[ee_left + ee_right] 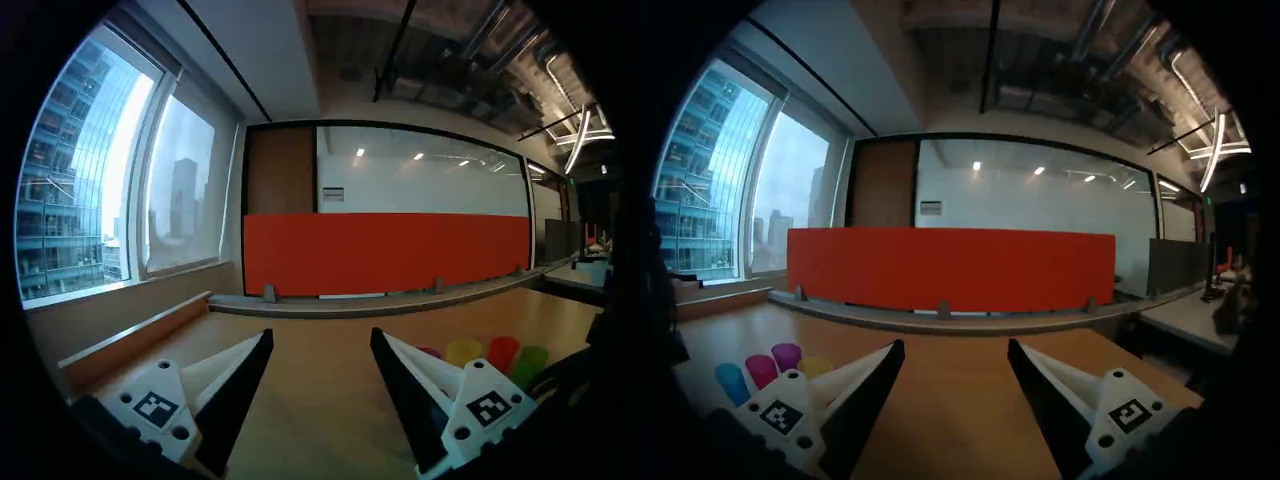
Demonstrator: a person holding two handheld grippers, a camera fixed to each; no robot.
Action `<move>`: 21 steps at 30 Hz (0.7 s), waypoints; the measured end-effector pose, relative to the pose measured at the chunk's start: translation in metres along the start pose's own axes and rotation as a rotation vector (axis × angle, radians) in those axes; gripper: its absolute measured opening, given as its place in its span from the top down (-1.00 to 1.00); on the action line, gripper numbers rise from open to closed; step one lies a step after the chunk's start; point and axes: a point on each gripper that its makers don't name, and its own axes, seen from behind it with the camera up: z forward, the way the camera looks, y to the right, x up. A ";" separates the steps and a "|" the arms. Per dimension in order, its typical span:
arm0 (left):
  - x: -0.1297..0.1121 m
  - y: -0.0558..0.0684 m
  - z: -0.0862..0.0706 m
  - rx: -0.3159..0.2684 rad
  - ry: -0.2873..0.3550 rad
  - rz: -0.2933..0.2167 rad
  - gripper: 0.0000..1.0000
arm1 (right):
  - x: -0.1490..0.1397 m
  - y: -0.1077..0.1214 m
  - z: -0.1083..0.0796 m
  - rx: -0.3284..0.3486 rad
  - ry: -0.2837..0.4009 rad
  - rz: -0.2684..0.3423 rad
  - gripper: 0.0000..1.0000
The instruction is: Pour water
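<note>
Your left gripper [321, 334] hovers over the pale wooden table [320, 400] with its jaws spread wide and nothing between them. Your right gripper [954, 346] is the same: fully parted and empty. The cluster of small coloured plastic cups [468, 352] stands on the table, near you and between the two grippers. In the left gripper view it sits just right of the right-hand finger. In the right gripper view it sits just left of the left-hand finger, with the blue plastic cup [730, 382] nearest that edge. The orange partition panel [384, 252] runs along the far side, well apart from the cups. You cannot tell from here which cup holds water. The cups look light, thin-walled and smooth, so they will likely tip or skid if nudged and flex if squeezed hard. Take one around the middle of its wall with both fingers square to it and only gentle pressure. They stand close together, so approach an outer cup first.
</note>
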 end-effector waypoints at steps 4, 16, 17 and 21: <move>0.004 -0.001 -0.001 0.020 0.022 0.013 -0.80 | 0.009 0.002 -0.001 -0.013 0.025 0.008 -1.00; 0.003 0.010 -0.004 0.046 0.047 0.042 -0.80 | 0.019 0.011 -0.006 -0.039 0.030 0.029 -1.00; 0.002 0.011 -0.004 0.045 0.048 0.041 -0.80 | 0.020 0.012 -0.006 -0.041 0.029 0.032 -1.00; -0.004 0.015 -0.004 0.048 0.051 0.037 -0.80 | 0.018 0.013 -0.008 -0.043 0.020 0.045 -1.00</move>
